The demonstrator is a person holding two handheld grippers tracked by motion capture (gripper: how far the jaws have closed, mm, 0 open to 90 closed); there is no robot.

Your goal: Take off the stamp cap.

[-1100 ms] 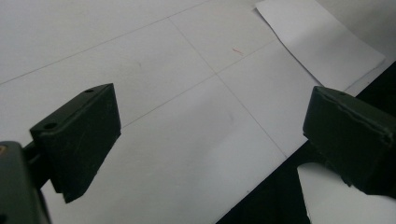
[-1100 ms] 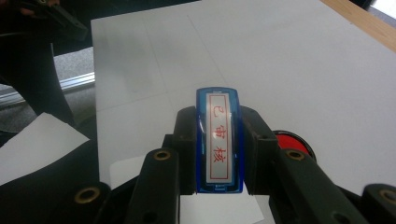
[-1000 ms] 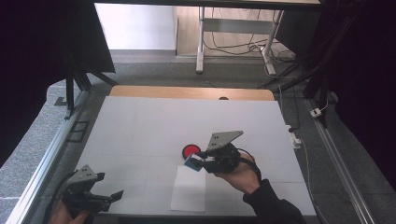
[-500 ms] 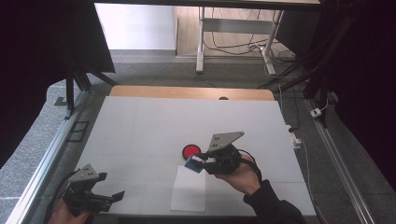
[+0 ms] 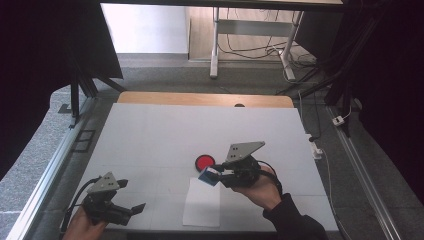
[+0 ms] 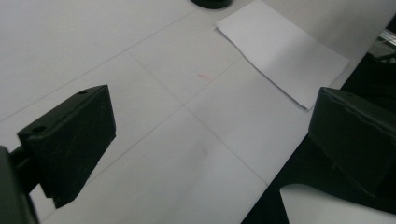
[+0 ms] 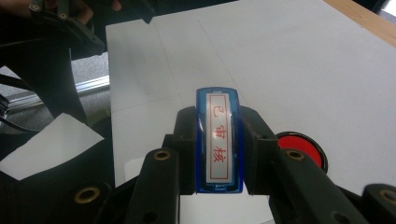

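Note:
My right gripper point(image 5: 215, 175) point(image 7: 219, 154) is shut on a blue stamp point(image 5: 206, 176) point(image 7: 219, 140) with red characters on its white label. It holds the stamp just above the table, over the top edge of a white paper sheet point(image 5: 202, 202) point(image 6: 285, 51). A round red ink pad point(image 5: 204, 162) point(image 7: 301, 147) lies close beside the stamp, on its far side. My left gripper point(image 5: 134, 209) point(image 6: 210, 112) hovers at the table's front left corner, jaws wide open with nothing between them, pointing toward the sheet.
The white table mat point(image 5: 165, 130) has a wooden strip point(image 5: 200, 99) along its far edge. Metal rails point(image 5: 50, 165) run down both sides. Cables and a small plug point(image 5: 316, 150) lie off the right edge.
My left gripper has shifted a little to the right along the front edge. The right gripper and the stamp have stayed in place.

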